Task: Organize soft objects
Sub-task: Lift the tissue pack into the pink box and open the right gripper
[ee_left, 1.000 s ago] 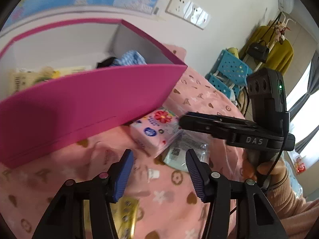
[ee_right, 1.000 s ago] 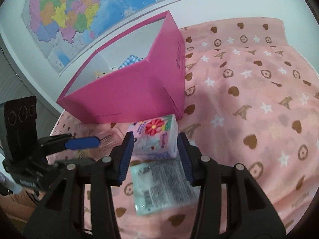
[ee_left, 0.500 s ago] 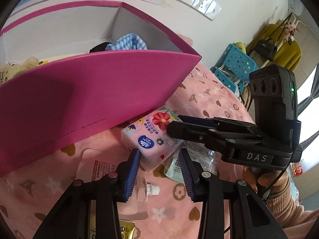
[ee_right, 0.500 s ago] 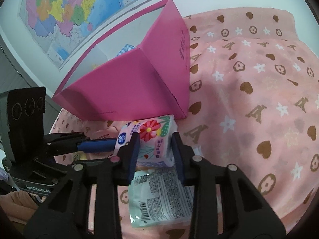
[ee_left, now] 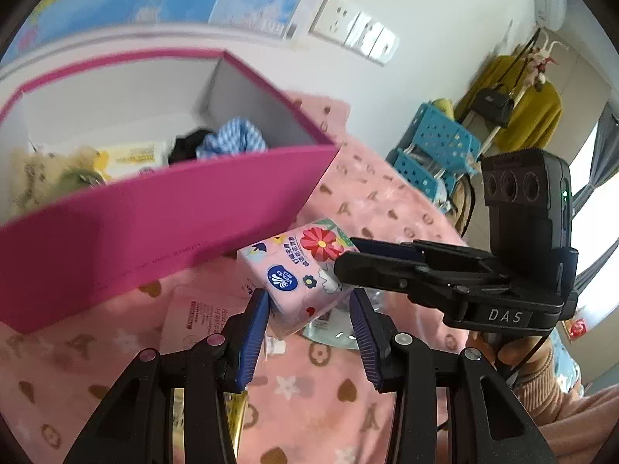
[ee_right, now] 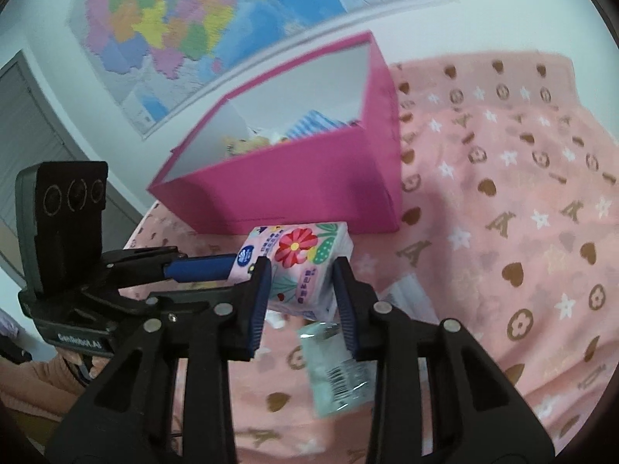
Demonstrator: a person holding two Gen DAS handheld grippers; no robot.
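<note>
Pink patterned bedding [ee_right: 522, 201] serves as the work surface, with a wall map [ee_right: 174, 19] behind it.

I hold the floral tissue pack [ee_left: 305, 274] between both tools at once. My left gripper [ee_left: 309, 332] is clamped on one end of it; my right gripper [ee_right: 301, 290] is clamped across the other, approaching from the side. In my judgement the two-sided grip is there because the pack is soft and would sag or slip from one pair of pads. It appears clear of the bedding, just in front of the near wall of the pink box [ee_right: 294, 189], below its rim.

Contents of the box, as far as visible: a blue checked cloth [ee_left: 236, 141], something dark beside it, a yellow-and-white pack [ee_left: 131, 154], and a pale plush item [ee_left: 42, 178] at the left end. Room remains along the far wall.

Left outside on the bedding: a clear wrapped packet with a barcode [ee_right: 336, 363] under my right tool, a pink pouch with a spout [ee_left: 201, 317], and a yellow sachet [ee_left: 232, 413] partly hidden by my left tool. Judged stage: tissue pack in transit to the box, three items outstanding.
</note>
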